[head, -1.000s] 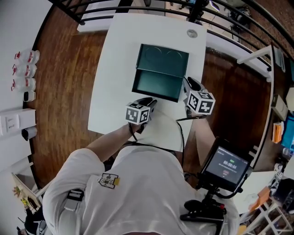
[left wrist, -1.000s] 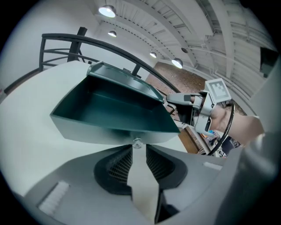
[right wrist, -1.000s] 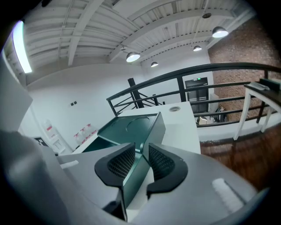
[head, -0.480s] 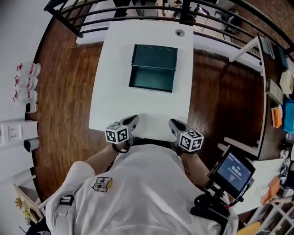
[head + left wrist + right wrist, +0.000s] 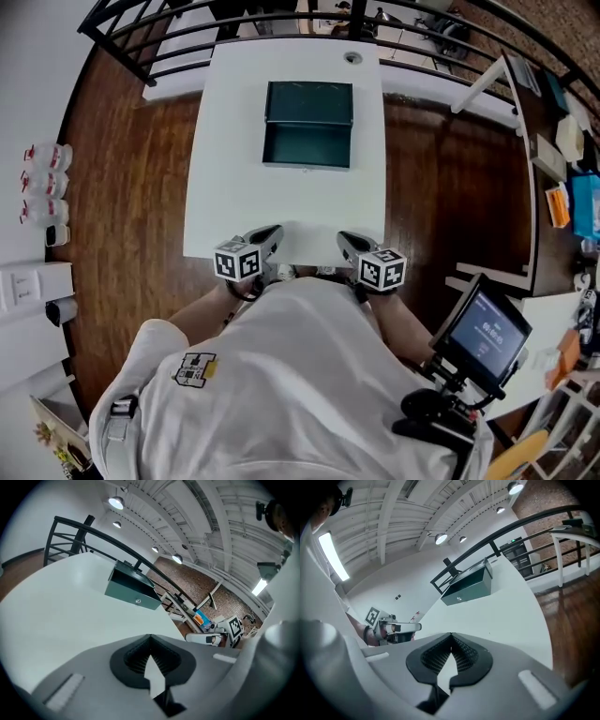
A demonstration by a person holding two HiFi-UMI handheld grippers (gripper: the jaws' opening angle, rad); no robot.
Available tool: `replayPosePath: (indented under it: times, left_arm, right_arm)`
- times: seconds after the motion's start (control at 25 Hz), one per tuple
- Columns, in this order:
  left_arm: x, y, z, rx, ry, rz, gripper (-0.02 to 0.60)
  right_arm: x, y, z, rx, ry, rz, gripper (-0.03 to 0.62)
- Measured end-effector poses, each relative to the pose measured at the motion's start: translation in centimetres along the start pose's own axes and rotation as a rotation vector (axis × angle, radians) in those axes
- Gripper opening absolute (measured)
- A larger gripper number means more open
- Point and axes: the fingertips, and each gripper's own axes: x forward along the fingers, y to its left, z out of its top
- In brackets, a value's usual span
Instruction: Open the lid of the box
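The dark green box point(image 5: 308, 127) stands on the far half of the white table point(image 5: 225, 187). Its lid is swung back and the inside is bare. Both grippers hang at the table's near edge, well short of the box. My left gripper point(image 5: 272, 232) is shut with nothing in it, and so is my right gripper point(image 5: 345, 239). In the left gripper view the box point(image 5: 131, 590) lies far ahead, the gripper point(image 5: 150, 637) has its pads touching, and the right gripper point(image 5: 213, 638) shows at the right. The right gripper view shows the box point(image 5: 468, 588), the gripper point(image 5: 451, 635), and the left gripper point(image 5: 396, 627).
A small round fitting point(image 5: 352, 57) sits in the table's far edge. A black railing point(image 5: 169, 23) runs behind the table. A monitor on a stand point(image 5: 483, 333) is at my right. Wooden floor lies on both sides of the table.
Both grippers have drawn back from the box to the table's near edge. The box edge that stood between the right jaws is no longer there. The lid stays open.
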Motion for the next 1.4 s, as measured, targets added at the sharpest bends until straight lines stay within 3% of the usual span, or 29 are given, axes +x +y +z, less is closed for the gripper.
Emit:
replayPosePath:
  times: [0.52, 1.4]
  left_arm:
    - [-2.7, -0.5, -0.3, 0.016, -0.025, -0.027, 0.002]
    - [-2.4, -1.1, -0.1, 0.012, -0.039, -0.033, 0.002]
  right_arm:
    - [-0.2, 3.6, -0.8, -0.061, -0.008, 0.008, 0.000]
    - [-0.9, 4.0, 0.2, -0.131, -0.009, 0.000, 0.000]
